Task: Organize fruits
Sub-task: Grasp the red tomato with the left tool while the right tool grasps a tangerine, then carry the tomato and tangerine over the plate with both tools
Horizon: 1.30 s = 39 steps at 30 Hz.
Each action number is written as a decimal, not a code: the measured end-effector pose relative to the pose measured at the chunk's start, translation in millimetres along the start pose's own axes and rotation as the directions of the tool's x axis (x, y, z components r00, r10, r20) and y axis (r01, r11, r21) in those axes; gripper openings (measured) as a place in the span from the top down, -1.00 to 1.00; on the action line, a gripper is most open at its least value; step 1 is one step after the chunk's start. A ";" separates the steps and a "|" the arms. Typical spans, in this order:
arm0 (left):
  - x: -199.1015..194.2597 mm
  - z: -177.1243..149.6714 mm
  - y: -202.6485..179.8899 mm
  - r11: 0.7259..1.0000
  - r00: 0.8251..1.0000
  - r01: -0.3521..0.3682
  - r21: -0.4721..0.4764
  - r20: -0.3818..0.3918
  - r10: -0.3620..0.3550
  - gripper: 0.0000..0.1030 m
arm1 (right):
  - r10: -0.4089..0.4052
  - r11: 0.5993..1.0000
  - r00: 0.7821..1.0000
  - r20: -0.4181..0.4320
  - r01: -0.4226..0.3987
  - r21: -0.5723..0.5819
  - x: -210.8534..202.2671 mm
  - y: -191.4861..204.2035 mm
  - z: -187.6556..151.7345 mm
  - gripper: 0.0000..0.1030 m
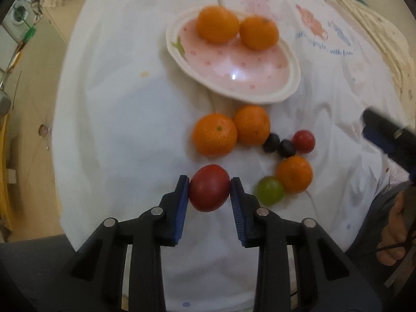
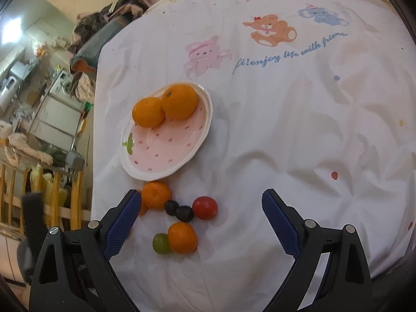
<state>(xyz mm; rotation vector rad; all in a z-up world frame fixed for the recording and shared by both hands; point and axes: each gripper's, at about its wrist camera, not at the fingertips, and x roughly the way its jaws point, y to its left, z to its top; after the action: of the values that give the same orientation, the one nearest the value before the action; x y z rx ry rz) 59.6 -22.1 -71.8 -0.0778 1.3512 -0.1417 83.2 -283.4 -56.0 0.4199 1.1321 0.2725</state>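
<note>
My left gripper is shut on a red tomato, held near the white cloth. A pink strawberry-print plate holds two oranges at its far side; it also shows in the right wrist view. On the cloth lie two oranges, a third orange, a green grape, two dark grapes and a small red tomato. My right gripper is open and empty above the loose fruit.
A white cloth with cartoon animal prints covers the table. The table's left edge drops to a cluttered room with a wooden rail. My right gripper also shows at the right of the left wrist view.
</note>
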 end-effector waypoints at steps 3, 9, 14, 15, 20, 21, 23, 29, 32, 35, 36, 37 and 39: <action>-18.9 1.2 2.8 1.000 0.997 -0.007 -0.011 0.077 0.008 0.46 | 0.004 1.000 0.999 -0.051 -0.005 -0.027 8.6 4.7 -5.3 -0.73; -29.5 11.9 11.6 0.999 0.991 -0.002 -0.046 0.133 0.008 0.46 | 0.110 0.993 0.969 -0.222 -0.095 0.076 42.1 0.4 -20.9 -0.34; -29.7 13.0 8.4 0.999 0.992 0.030 -0.043 0.122 -0.025 0.46 | 0.106 0.992 0.956 -0.273 -0.083 0.092 59.8 2.5 -29.3 -0.23; -29.5 13.1 7.6 0.999 0.992 0.031 -0.042 0.123 -0.026 0.46 | 0.104 0.993 0.956 -0.276 -0.081 0.091 62.1 3.5 -30.0 -0.21; -33.4 11.5 7.5 0.999 0.991 0.038 -0.037 0.130 -0.033 0.46 | 0.096 0.995 0.946 -0.309 -0.080 0.065 74.5 12.6 -37.9 0.15; -33.8 10.9 8.2 0.999 0.991 0.040 -0.037 0.130 -0.034 0.46 | 0.075 0.997 0.949 -0.307 -0.064 0.045 73.4 14.8 -37.8 0.23; -34.8 10.7 10.2 0.999 0.990 0.033 -0.042 0.136 -0.027 0.46 | 0.062 0.998 0.953 -0.295 -0.057 0.026 71.6 16.3 -39.0 0.24; -31.5 11.7 15.4 0.996 0.991 0.031 -0.078 0.131 -0.021 0.46 | 0.107 0.993 0.964 -0.244 -0.090 0.082 56.6 2.4 -35.2 0.25; -31.1 11.7 15.3 0.997 0.990 0.012 -0.079 0.141 -0.001 0.46 | 0.125 0.990 0.967 -0.222 -0.107 0.091 47.7 0.4 -33.6 0.25; -30.0 12.9 19.1 0.996 0.988 -0.016 -0.090 0.150 0.030 0.46 | 0.135 0.988 0.970 -0.203 -0.118 0.095 40.0 -1.6 -31.6 0.25; -29.0 13.3 21.3 0.995 0.988 -0.024 -0.098 0.150 0.038 0.46 | 0.140 0.988 0.971 -0.196 -0.123 0.097 37.2 -2.6 -30.6 0.25; -28.0 13.6 23.9 0.994 0.988 -0.029 -0.107 0.149 0.045 0.46 | 0.142 0.987 0.971 -0.192 -0.125 0.097 35.2 -2.0 -30.0 0.25; -27.9 13.2 29.1 0.991 0.986 -0.034 -0.131 0.158 0.055 0.46 | 0.150 0.986 0.973 -0.177 -0.134 0.099 30.4 -2.0 -28.8 0.25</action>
<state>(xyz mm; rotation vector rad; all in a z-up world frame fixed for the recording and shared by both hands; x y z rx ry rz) 68.2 10.4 -46.0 -0.1638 1.1982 -0.0104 69.2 -267.3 -92.0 0.5623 1.3005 0.3953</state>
